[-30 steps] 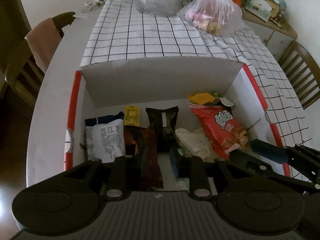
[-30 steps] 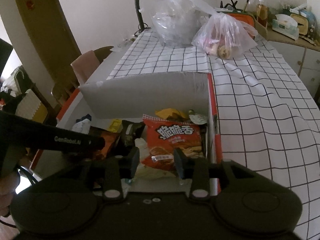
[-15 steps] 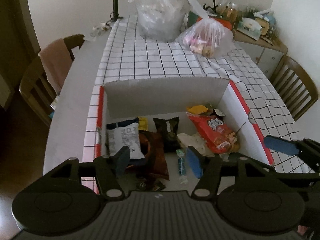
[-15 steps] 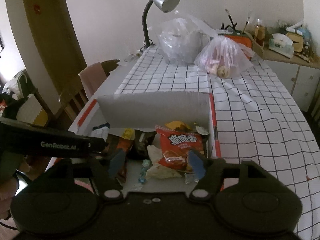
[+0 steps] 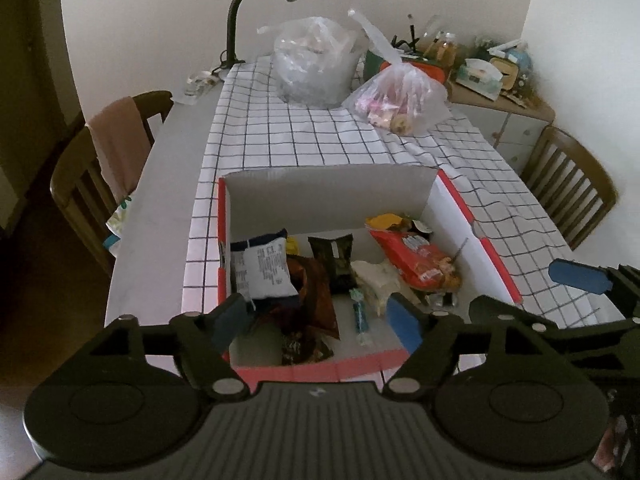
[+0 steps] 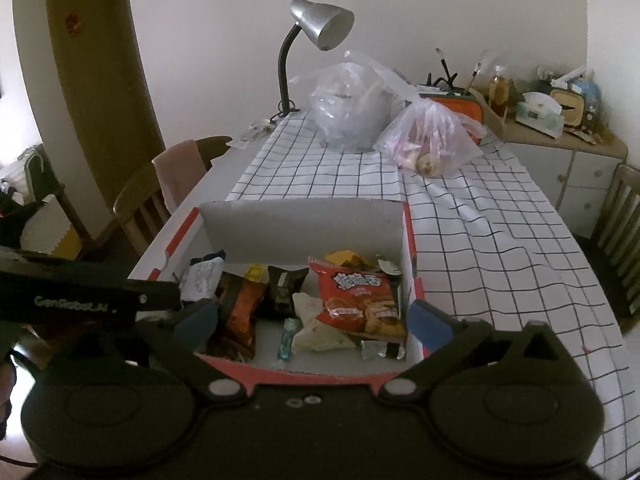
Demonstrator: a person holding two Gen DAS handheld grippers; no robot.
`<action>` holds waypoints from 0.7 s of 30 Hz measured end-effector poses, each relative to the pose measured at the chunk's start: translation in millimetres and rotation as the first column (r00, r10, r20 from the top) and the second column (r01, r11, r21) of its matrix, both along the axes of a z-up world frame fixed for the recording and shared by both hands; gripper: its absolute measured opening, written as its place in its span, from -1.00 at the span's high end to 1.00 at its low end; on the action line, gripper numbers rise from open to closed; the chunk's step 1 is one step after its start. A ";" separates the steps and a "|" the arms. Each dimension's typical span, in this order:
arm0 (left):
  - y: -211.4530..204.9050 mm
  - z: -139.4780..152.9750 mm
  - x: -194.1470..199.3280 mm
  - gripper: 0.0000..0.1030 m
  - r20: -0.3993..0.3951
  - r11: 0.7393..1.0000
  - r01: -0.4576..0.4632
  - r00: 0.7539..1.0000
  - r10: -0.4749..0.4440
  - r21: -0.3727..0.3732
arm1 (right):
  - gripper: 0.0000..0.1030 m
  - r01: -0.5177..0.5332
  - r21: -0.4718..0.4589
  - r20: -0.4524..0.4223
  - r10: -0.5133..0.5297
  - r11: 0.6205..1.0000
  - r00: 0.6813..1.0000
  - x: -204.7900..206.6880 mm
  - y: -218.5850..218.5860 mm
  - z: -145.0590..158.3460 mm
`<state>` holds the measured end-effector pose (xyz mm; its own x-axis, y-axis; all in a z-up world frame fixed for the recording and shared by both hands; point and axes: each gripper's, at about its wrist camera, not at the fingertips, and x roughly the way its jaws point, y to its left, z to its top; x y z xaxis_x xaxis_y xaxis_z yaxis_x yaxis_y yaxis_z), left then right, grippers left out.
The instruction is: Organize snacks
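An open cardboard box [image 5: 332,188] [image 6: 300,224] with red edges sits on the checked tablecloth and holds several snack packets. Inside lie a red chip bag [image 5: 412,256] [image 6: 360,300], a white pouch [image 5: 266,268], a dark brown packet [image 5: 316,300] [image 6: 240,308], a black packet [image 5: 334,260] and a small green sweet [image 5: 360,312]. My left gripper [image 5: 316,318] hovers above the box's near edge, its jaws opening with nothing between them. My right gripper [image 6: 312,322] hangs over the near right part of the box, jaws opening wide and holding nothing.
Two clear plastic bags [image 5: 316,60] [image 5: 400,100] of goods stand at the far end of the table beside a grey desk lamp [image 6: 320,24]. Wooden chairs [image 5: 100,160] [image 5: 568,184] flank the table. A cluttered sideboard [image 6: 560,120] lines the back right wall.
Both grippers have lifted up and drawn back out of the box while their jaws spread apart. The snacks lie loose in the box.
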<state>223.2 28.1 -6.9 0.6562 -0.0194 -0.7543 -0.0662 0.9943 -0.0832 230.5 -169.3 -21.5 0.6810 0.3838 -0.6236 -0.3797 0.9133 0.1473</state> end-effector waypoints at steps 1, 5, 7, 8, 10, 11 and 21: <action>0.6 0.7 -3.7 -0.59 0.007 1.000 0.000 1.000 0.000 -0.001 | -0.99 0.008 -0.006 0.005 -0.008 1.000 1.000 -2.6 0.3 0.5; 2.0 2.5 -14.8 -0.66 0.018 1.000 0.003 1.000 -0.003 0.001 | -0.99 0.023 -0.007 0.002 -0.023 1.000 1.000 -12.9 -1.0 1.7; 1.5 3.7 -20.6 -0.72 0.027 1.000 0.007 1.000 -0.007 0.012 | -0.99 0.026 -0.007 0.006 -0.026 1.000 1.000 -18.1 -1.8 3.0; 1.5 4.1 -23.1 -0.77 0.033 1.000 0.007 0.999 -0.008 0.016 | -0.99 0.029 -0.006 0.008 -0.029 1.000 1.000 -20.9 -2.3 3.6; 2.1 4.4 -27.2 -0.79 0.038 1.000 0.012 0.999 -0.012 0.015 | -0.99 0.032 -0.004 0.013 -0.032 0.999 0.999 -25.9 -3.0 4.6; 2.6 4.3 -30.0 -0.80 0.041 1.000 0.011 0.999 -0.012 0.012 | -0.99 0.035 -0.004 0.014 -0.035 0.999 0.999 -28.0 -3.7 4.9; 4.5 7.0 -51.0 -0.84 0.076 1.000 0.012 0.997 -0.013 0.014 | -0.99 0.045 0.024 0.035 -0.046 0.999 0.998 -46.1 -7.2 12.4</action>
